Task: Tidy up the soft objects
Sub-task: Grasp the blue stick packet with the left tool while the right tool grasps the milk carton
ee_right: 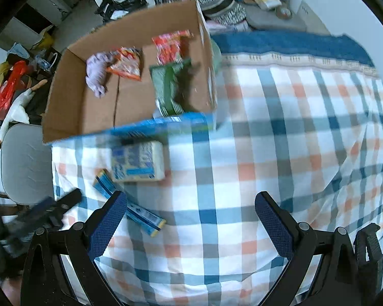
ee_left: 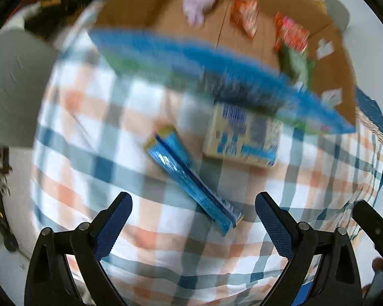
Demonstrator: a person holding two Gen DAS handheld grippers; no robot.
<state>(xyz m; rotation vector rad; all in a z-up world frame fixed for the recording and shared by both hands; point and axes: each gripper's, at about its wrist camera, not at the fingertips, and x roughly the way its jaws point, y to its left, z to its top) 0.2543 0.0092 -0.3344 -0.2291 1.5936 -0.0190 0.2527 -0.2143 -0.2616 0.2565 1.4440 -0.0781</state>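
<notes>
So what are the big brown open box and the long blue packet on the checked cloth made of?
The big brown open box looks like matte corrugated cardboard: plain tan walls, folded flaps and a centre seam. The long blue packet seems to be glossy plastic film, judging by the bright glints along it, though motion blur leaves that uncertain.

I read both feeds as bright, evenly daylit, with soft shadows only. The left wrist view is heavily motion-blurred; the cardboard box [ee_left: 255, 25] smears. The right wrist view is sharper. Fisheye distortion bends the checked cloth [ee_right: 280, 153] toward dark corners.
</notes>
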